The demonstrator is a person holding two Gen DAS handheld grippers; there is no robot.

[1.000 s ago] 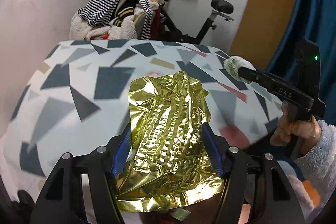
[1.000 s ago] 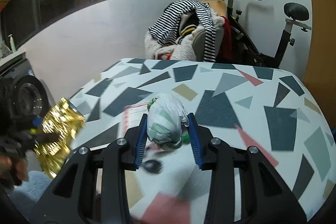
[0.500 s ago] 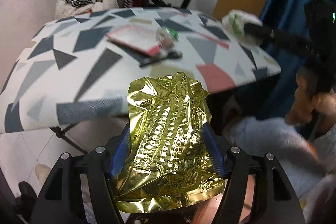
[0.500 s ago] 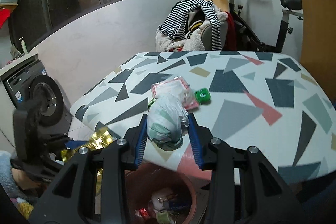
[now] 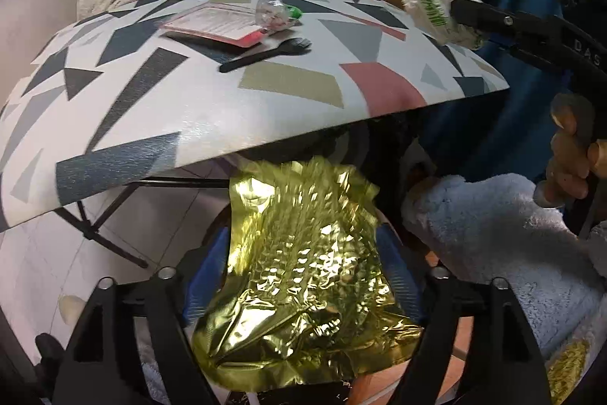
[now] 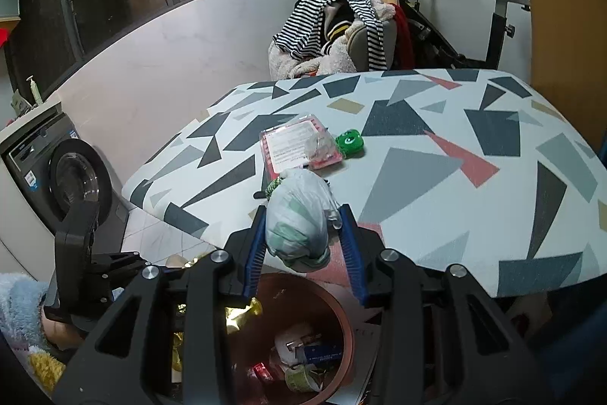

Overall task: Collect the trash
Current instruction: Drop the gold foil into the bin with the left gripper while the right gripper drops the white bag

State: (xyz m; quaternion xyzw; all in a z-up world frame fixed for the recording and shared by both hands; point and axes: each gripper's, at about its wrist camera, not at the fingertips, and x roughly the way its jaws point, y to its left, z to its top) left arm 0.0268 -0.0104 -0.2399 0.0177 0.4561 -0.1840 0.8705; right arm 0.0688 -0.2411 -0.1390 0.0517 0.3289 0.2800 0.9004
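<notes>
1. Filling most of both views, a white table (image 6: 436, 177) printed with grey, black and pink triangles stands in a room with dark windows, a washing machine (image 6: 57, 173) at the left, and a chair heaped with striped clothes (image 6: 334, 21) beside an exercise bike (image 6: 474, 6).
2. Lying on the table are a pink packet (image 6: 292, 143), a green round object (image 6: 351, 141) and a black plastic fork (image 5: 265, 54).
3. Only the left wrist view shows the left gripper (image 5: 303, 276), below the table edge, pinching a crumpled gold foil wrapper (image 5: 303, 272).
4. Only the right wrist view shows a brown bin (image 6: 303, 340) holding trash, directly beneath the right gripper (image 6: 303, 238), which squeezes a knotted white plastic bag (image 6: 299, 219).
</notes>
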